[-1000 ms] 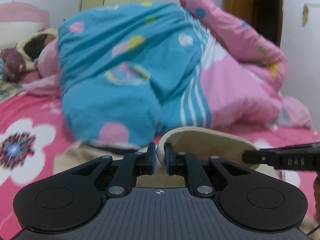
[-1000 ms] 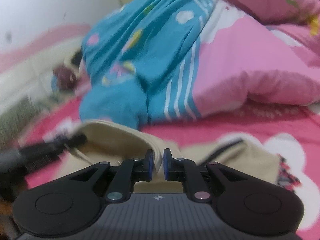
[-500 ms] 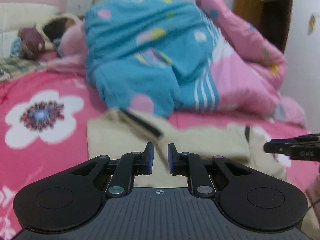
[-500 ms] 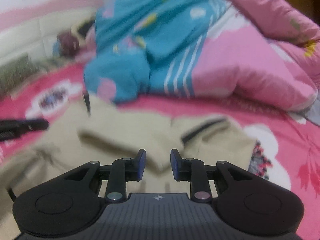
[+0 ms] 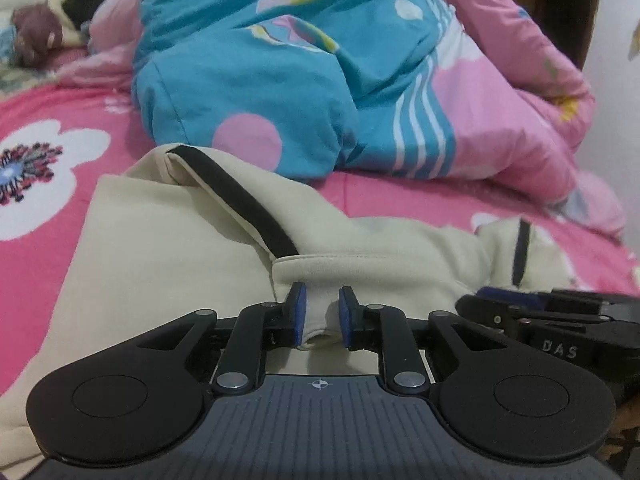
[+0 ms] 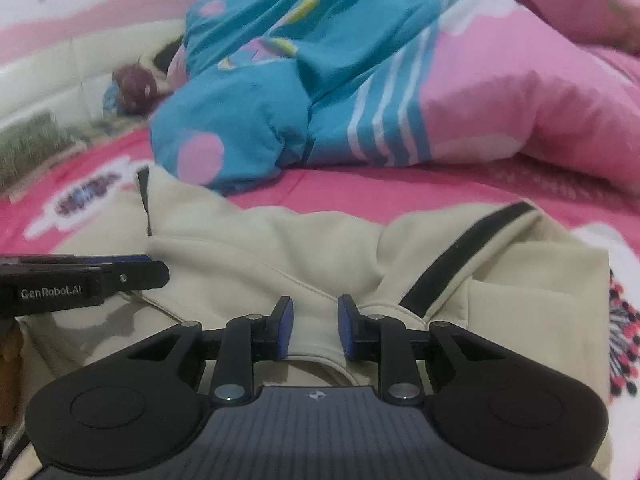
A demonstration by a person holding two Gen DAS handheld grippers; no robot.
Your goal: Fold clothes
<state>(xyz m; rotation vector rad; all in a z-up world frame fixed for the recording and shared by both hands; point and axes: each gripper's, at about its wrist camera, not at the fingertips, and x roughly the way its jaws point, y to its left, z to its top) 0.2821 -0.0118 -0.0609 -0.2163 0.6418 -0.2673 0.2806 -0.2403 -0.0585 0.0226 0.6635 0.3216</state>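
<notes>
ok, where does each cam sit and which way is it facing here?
Left wrist: on the left gripper, looking low across the beige garment toward the blue-pink quilt; own open fingers show, right gripper at right edge.
Right wrist: on the right gripper, same heading; own open fingers show, left gripper at left edge.
Shared: garment, quilt, pink floral sheet.

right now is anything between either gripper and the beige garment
Nothing visible. The left gripper and right gripper are both open, with folds of the beige garment already lying between their fingers.
</notes>
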